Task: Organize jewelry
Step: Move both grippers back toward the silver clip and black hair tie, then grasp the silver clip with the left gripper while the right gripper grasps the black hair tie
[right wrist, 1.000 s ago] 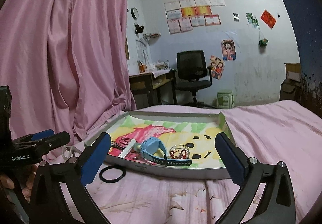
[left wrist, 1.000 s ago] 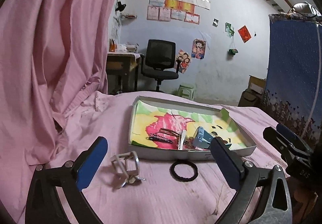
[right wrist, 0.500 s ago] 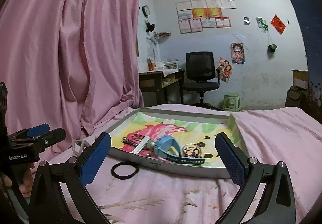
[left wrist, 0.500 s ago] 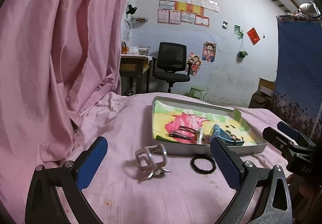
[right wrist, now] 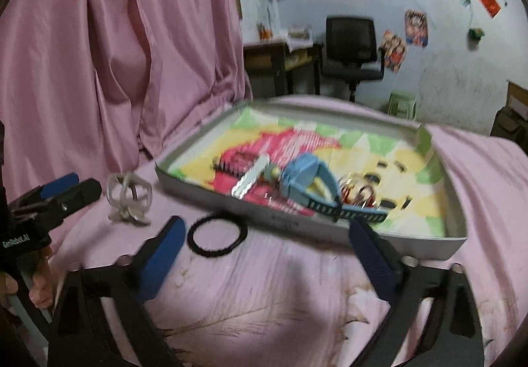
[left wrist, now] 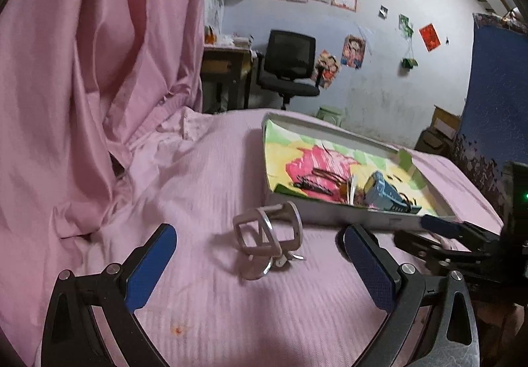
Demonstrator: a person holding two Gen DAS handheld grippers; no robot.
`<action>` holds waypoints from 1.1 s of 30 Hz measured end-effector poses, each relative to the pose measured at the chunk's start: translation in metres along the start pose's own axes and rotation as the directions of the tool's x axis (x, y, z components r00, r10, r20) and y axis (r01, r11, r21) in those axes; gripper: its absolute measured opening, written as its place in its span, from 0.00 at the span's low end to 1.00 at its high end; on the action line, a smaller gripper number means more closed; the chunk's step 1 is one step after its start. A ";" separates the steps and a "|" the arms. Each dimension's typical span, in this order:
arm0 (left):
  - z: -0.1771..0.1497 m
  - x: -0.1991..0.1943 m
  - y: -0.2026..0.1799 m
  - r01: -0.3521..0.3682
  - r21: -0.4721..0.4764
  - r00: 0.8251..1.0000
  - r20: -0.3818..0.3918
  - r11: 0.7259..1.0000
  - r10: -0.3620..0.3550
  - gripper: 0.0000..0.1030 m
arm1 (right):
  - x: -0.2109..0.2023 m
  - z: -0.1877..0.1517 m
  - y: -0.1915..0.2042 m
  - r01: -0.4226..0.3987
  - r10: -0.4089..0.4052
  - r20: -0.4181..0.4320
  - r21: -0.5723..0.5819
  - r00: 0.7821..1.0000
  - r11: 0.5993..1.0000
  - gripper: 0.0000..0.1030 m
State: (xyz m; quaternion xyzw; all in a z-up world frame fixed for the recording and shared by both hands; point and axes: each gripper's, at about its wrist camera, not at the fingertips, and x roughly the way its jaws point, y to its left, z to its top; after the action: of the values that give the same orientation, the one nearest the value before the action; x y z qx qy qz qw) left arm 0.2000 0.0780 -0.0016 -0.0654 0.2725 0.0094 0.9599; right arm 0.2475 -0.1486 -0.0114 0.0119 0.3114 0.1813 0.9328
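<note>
Spreading wide over pink bedding, the left gripper [left wrist: 259,259] holds nothing; its blue pads [left wrist: 150,268] flank a silver wire-frame hair claw [left wrist: 267,236] that lies on the pink sheet [left wrist: 198,189] just ahead at twelve o'clock, untouched by either pad. At about three o'clock in that view the other tool's dark fingers reach in low over the sheet.

The right gripper [right wrist: 267,255] also stands apart and empty, though its jaws have just been closing somewhat; nothing sits between them. A black hair tie [right wrist: 217,236] lies flat on the sheet just beside its left pad [right wrist: 163,256], at roughly eleven o'clock from the gap's centre. The hair claw [right wrist: 129,198] stands further out at ten o'clock, near the left tool's tips [right wrist: 67,194], and fingers of a hand [right wrist: 39,281] wrap that tool's grip at nine o'clock.

Beyond both, from twelve to two o'clock, sits a shallow grey tray [right wrist: 330,230] lined with a bright drawing. Inside it lie a light-blue watch [right wrist: 310,179], a silver bar clip [right wrist: 252,177], a dark comb clip [right wrist: 227,166] and a reddish-gold coiled piece [right wrist: 358,192], all clustered toward the near wall.
</note>
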 end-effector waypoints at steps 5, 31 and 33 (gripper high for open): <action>0.000 0.007 -0.003 0.019 0.018 1.000 -0.023 1.000 -0.018 0.89 | 0.022 -0.004 0.004 -0.015 0.014 -0.098 -0.008 0.995 1.000 0.53; -0.002 0.030 -0.007 -0.029 0.058 0.994 -0.105 0.998 0.035 0.31 | 0.054 0.002 0.015 -0.068 0.068 -0.208 0.010 0.976 0.998 0.18; -0.003 0.030 -0.006 -0.035 0.056 0.993 -0.109 0.998 0.041 0.25 | 0.055 0.001 0.012 -0.075 0.079 -0.207 0.024 0.975 0.997 0.12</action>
State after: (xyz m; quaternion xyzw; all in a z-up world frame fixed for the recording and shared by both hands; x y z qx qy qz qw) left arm 0.2247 0.0713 -0.0191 -0.0345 0.3264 0.0168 0.9445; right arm 0.2844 -0.1184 -0.0406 0.0123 0.4078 0.2152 0.8873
